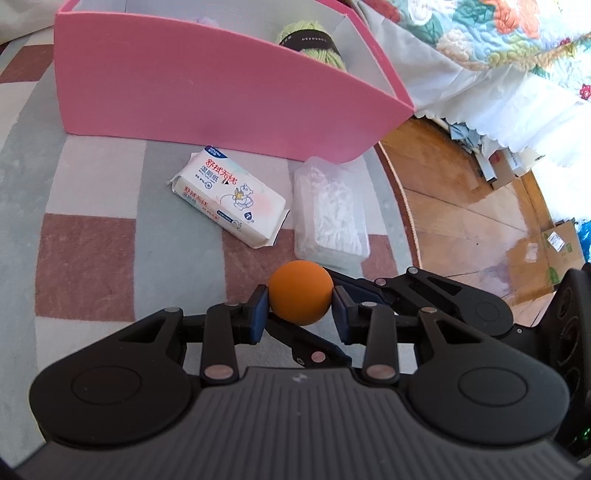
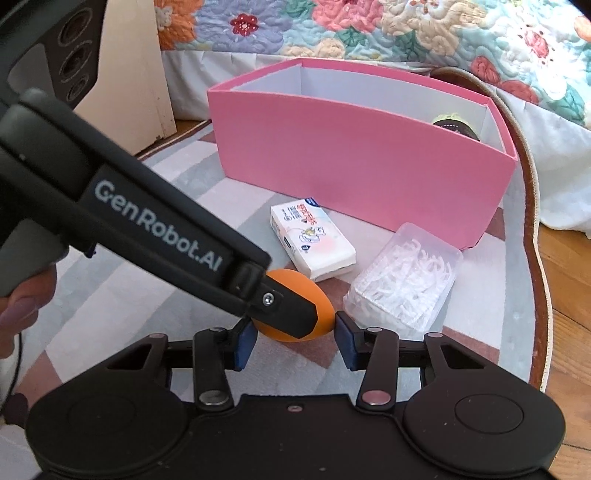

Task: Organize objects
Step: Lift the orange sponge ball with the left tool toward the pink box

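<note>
An orange ball (image 1: 300, 292), smooth, matte and round, sits between the blue pads of the left gripper (image 1: 300, 308). In the left wrist view the left pad touches the ball's side, while the right pad stands just beside it; whether that pad presses on the ball cannot be told. The ball is low over a woven rug (image 1: 88, 258) with a flat, felt-like nap and blocks of grey, cream and dull red.

In the right wrist view the right gripper (image 2: 293, 339) has its two blue pads spread apart, released, with the ball between and just beyond them. The left gripper's black plastic finger crosses the ball's near face here, so whether the right pads touch the ball cannot be told.

Beyond the ball on the rug lies a soft rectangular pack of wipes (image 1: 231, 197), glossy white wrap with red lettering and a small bear drawing. Just beside it, to the right, is a clear rigid plastic box (image 1: 330, 216) with rounded corners, packed with white floss picks.

Behind both stands a tall pink cardboard box (image 1: 207, 92), smooth outside and white inside. A skein of pale green yarn (image 1: 314, 44) with a dark paper band rests in its right end. A quilted floral bedspread (image 2: 369, 26) hangs behind, above wooden floorboards (image 1: 461, 206).
</note>
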A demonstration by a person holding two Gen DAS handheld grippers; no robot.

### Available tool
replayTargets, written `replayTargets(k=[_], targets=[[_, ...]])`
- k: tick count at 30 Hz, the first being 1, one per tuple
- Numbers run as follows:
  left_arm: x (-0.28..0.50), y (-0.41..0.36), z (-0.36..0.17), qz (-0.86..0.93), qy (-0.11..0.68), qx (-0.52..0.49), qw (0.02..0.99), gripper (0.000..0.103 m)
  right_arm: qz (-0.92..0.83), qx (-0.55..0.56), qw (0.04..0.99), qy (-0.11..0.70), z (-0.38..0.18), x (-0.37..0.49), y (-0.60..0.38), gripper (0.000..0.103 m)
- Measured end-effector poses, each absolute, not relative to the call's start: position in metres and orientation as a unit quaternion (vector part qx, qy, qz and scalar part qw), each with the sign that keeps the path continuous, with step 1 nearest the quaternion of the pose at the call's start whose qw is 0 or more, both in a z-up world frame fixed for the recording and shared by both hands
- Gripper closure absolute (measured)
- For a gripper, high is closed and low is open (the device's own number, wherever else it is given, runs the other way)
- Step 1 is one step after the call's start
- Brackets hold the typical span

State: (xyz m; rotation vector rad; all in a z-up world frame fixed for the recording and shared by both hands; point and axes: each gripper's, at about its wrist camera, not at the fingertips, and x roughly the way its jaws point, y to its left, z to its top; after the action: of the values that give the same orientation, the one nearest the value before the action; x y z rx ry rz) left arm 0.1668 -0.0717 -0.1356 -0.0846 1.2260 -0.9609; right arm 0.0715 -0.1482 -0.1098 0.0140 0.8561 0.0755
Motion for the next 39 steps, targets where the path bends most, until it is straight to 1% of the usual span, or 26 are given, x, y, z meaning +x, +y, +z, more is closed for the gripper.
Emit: replayTargets(k=[4,13,20,29,39], targets=[[0.165,-0.068,-0.13,-0.434,0.547,-0.041,0.714,0.068,0.037,0.018,0.909,0.414,-0.105,0.071,-0.148,0.052],[0.165,-0.056,-0.115,-0.438,0.542,-0.062,0.714,0.068,0.035,0.002,0.907,0.419,-0.084,0.077,-0.139,0.053],[0.159,-0.053,-0.1,-0.447,0.52,-0.056,0.726,0.068,0.035,-0.003,0.91,0.414,-0.066,0.076,-0.141,0.052],[0.161,-0.05,-0.09,-0.458,0.509,-0.065,0.726,0.068,0.036,-0.005,0.914,0.404,-0.057,0.079,-0.144,0.052],[0.158,-0.046,-0.068,-0.465,0.49,-0.055,0.735,0.068,0.043,-0.015,0.921,0.387,-0.042,0.076,-0.142,0.052]])
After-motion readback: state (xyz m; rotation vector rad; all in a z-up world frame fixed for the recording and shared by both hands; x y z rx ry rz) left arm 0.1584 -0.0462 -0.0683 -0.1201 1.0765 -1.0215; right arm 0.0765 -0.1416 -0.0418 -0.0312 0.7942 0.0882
